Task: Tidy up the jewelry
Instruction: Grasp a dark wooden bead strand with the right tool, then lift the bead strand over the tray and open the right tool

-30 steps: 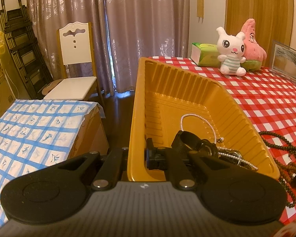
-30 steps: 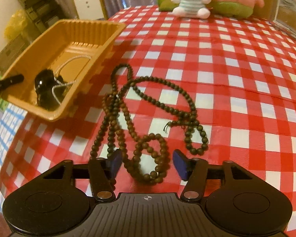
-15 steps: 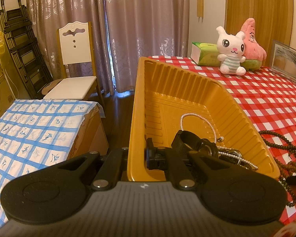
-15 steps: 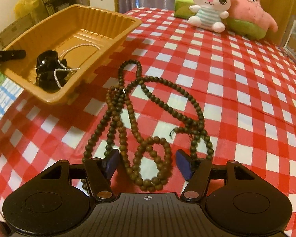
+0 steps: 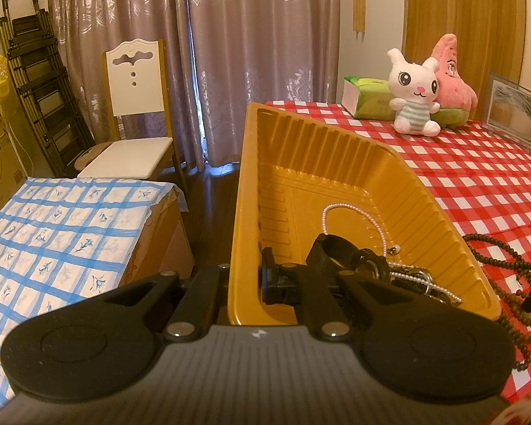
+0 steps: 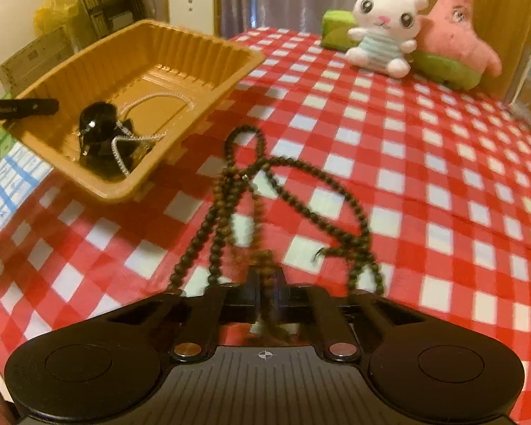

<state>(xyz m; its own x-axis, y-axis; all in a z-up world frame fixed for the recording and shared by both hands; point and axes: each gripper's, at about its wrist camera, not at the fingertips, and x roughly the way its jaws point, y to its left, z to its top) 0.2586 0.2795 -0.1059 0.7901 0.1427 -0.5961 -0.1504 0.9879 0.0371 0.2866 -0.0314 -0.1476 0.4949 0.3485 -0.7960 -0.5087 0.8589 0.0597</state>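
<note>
An orange plastic tray (image 5: 322, 163) sits at the table's left edge; it also shows in the right wrist view (image 6: 180, 53). It holds a black watch (image 5: 347, 260) and a pearl necklace (image 5: 371, 223). My left gripper (image 5: 246, 285) is shut on the tray's near rim. A long brown bead necklace (image 6: 293, 194) lies on the red checked cloth to the right of the tray, seen also in the left wrist view (image 5: 506, 258). My right gripper (image 6: 265, 294) is shut on the necklace's near end, and its strands rise off the cloth.
A white rabbit plush (image 6: 382, 24), a pink star plush (image 6: 456, 46), a green tissue box (image 5: 364, 95) and a picture frame (image 5: 513, 113) stand at the table's far end. A chair (image 5: 134, 106) and a blue checked box (image 5: 53, 226) are left of the table.
My right gripper has closed on the bead necklace and lifted its near end, pulling the strands taut. The left gripper and the tray have not moved.
</note>
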